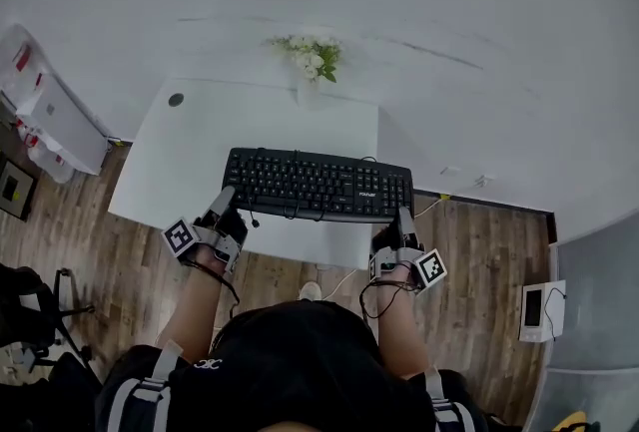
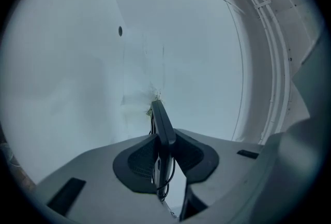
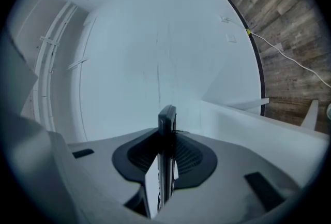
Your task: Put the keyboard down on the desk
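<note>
Keyboard [image 1: 318,185] spans left-right over the desk [image 1: 200,146], left tongs [image 1: 226,200] and right tongs [image 1: 403,217] clamped on its ends.

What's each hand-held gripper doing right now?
Left hand-held gripper: closed on the keyboard, left end.
Right hand-held gripper: closed on the keyboard, right end.

The keyboard [image 1: 318,185] is matt plastic, desk [image 1: 200,161] smooth, floor [image 1: 479,250] probably wood

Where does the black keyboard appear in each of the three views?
Head view: keyboard at centre, held at both ends.
Left gripper view: keyboard edge-on between the jaws, low centre.
Right gripper view: keyboard edge-on between the jaws, low centre.
Shared landmark: the white desk.
</note>
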A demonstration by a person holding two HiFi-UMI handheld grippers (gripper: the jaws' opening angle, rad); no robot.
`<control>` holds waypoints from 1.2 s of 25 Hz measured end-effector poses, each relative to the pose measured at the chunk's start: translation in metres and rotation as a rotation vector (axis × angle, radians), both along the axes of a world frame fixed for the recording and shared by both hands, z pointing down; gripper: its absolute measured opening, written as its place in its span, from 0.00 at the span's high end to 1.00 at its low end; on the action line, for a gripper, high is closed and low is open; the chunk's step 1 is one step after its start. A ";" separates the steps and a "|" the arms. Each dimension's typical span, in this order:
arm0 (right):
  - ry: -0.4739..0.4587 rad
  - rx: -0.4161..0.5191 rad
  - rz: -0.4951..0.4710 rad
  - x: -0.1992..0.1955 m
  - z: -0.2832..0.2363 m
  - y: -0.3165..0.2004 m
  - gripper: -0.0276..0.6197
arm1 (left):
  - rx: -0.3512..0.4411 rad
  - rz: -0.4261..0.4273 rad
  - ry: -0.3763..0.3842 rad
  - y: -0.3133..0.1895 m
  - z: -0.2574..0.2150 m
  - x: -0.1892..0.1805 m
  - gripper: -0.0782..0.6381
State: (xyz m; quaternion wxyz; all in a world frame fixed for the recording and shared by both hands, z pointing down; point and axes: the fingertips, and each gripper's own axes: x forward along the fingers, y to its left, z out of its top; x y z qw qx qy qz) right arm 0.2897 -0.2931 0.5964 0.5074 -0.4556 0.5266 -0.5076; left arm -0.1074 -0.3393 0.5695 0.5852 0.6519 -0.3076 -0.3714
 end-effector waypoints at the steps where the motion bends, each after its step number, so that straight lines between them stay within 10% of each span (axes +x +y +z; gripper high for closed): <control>1: -0.005 -0.012 -0.003 0.002 0.003 -0.017 0.84 | -0.008 -0.004 -0.004 -0.015 0.002 0.001 0.78; 30: -0.008 -0.329 0.031 -0.028 0.118 -0.137 0.84 | -0.290 0.089 -0.101 -0.168 0.117 -0.023 0.78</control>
